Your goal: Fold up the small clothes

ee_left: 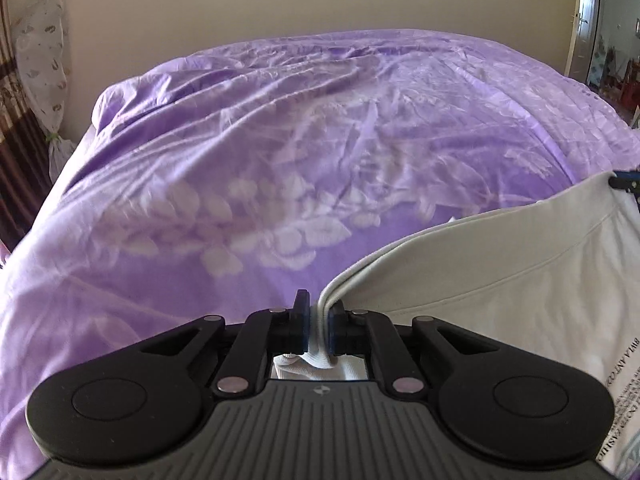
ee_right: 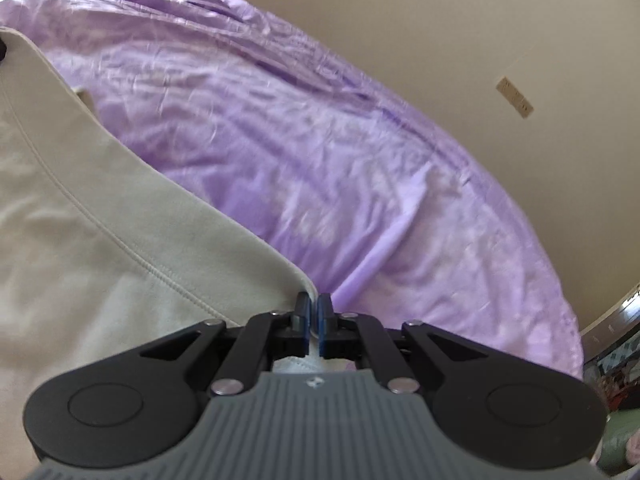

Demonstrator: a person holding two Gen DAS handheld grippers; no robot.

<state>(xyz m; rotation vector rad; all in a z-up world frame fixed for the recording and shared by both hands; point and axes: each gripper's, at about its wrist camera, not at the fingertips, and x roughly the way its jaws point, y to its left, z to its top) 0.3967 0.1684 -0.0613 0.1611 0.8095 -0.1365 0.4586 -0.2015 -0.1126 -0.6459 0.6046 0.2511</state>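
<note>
A cream-white small garment (ee_left: 500,280) with a stitched hem is held up above the purple bed, stretched between my two grippers. My left gripper (ee_left: 320,316) is shut on one corner of its hem; the cloth runs off to the right, where printed text shows low on it. My right gripper (ee_right: 314,312) is shut on the other corner; the garment (ee_right: 80,220) spreads to the left in the right wrist view. The tip of the right gripper (ee_left: 626,182) shows at the far right edge of the left wrist view.
A bed with a wrinkled purple floral sheet (ee_left: 280,140) fills the space below and ahead, also shown in the right wrist view (ee_right: 360,180). A beige wall (ee_left: 280,0) lies behind it. A tied curtain (ee_left: 40,60) hangs at left; a doorway (ee_left: 600,20) opens at right.
</note>
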